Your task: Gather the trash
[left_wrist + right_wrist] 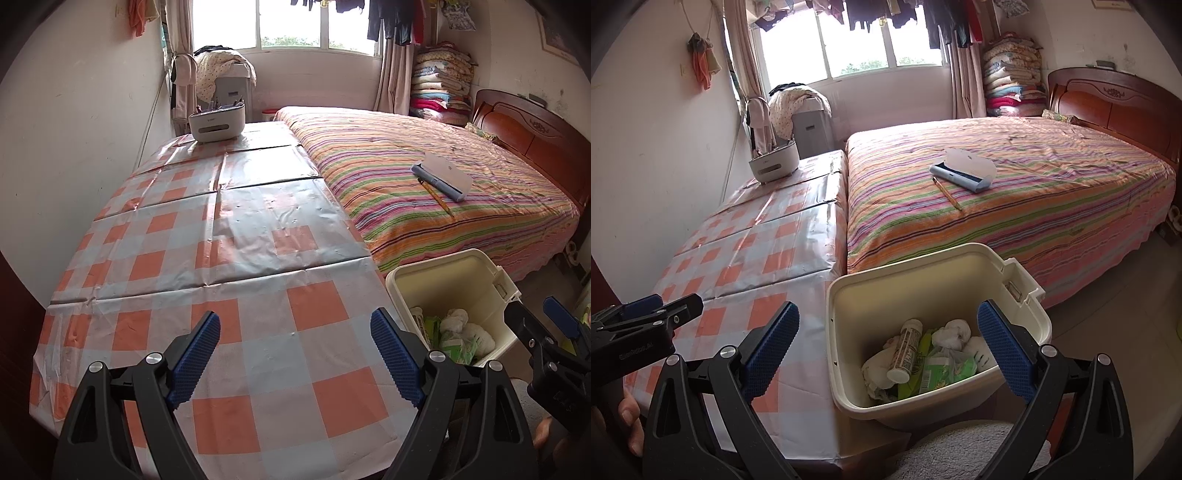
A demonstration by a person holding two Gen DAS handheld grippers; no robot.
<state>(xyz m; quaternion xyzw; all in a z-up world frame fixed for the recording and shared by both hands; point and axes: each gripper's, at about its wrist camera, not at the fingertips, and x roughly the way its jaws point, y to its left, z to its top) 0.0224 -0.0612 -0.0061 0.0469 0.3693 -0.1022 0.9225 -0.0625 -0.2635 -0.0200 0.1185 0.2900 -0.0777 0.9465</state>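
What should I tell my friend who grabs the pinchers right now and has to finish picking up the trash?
Left gripper: open, empty, over the checked table.
Right gripper: open, empty, above the bin.
The cream bin stands between table and bed, holding a bottle, green wrappers and crumpled tissues.
Done: that trash is binned.
Left: no loose trash shows on the table. A pencil and open case lie on the bed; probably not trash, so check.
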